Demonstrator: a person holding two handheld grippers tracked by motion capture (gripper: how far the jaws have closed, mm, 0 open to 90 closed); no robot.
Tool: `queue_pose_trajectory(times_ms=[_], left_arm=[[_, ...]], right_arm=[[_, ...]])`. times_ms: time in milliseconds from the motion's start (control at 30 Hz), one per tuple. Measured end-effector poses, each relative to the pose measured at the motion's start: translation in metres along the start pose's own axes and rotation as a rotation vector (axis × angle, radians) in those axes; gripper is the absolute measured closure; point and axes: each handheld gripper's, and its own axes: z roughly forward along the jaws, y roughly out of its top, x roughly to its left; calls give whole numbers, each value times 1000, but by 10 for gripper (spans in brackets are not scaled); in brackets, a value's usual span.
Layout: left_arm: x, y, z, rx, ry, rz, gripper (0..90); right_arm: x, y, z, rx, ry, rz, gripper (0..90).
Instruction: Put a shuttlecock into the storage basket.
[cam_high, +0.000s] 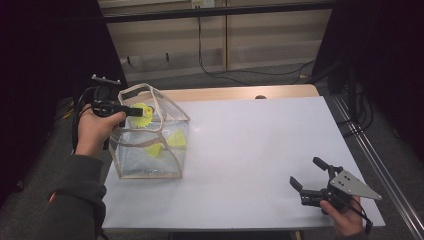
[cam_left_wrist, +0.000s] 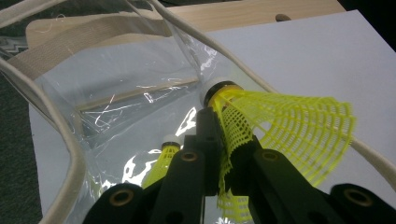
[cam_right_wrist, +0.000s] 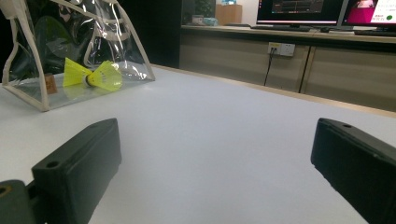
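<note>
Yellow plastic shuttlecock (cam_left_wrist: 280, 126) is pinched by its mesh skirt in the left gripper (cam_high: 131, 111), jaws clamped tight on it, hovering right over the open mouth of the clear bag (cam_high: 150, 132) at the far left of the table (cam_high: 260, 150); two more shuttlecocks (cam_high: 165, 143) already lie on the bag's floor, touching each other; so the step looks like dropping this one in with them. My take: get the cork end (cam_left_wrist: 212, 86) past the cream rim strap (cam_left_wrist: 70, 154) and well down inside before letting go; the skirt is light and springy, so a release up high could catch the strap or bounce out; keep clear of the bag wall, it's floppy and could fold. Right gripper (cam_high: 312, 177) sits near right, jaws wide apart, holding nothing; it could steady the bag if it tips.
</note>
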Motion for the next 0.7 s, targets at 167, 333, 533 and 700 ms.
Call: queue_pose_trajectory(times_ms=[167, 333, 533, 700], left_arm=[[2, -3, 2, 3, -2, -2, 864], [3, -6, 3, 2, -12, -9, 861], [3, -8, 4, 12, -21, -4, 859], [1, -8, 5, 10, -26, 8, 836]], right_arm=[[1, 0, 0, -3, 5, 3, 15], [1, 1, 0, -1, 6, 2, 15], [2, 1, -1, -1, 2, 0, 15], [2, 1, -1, -2, 4, -4, 15]])
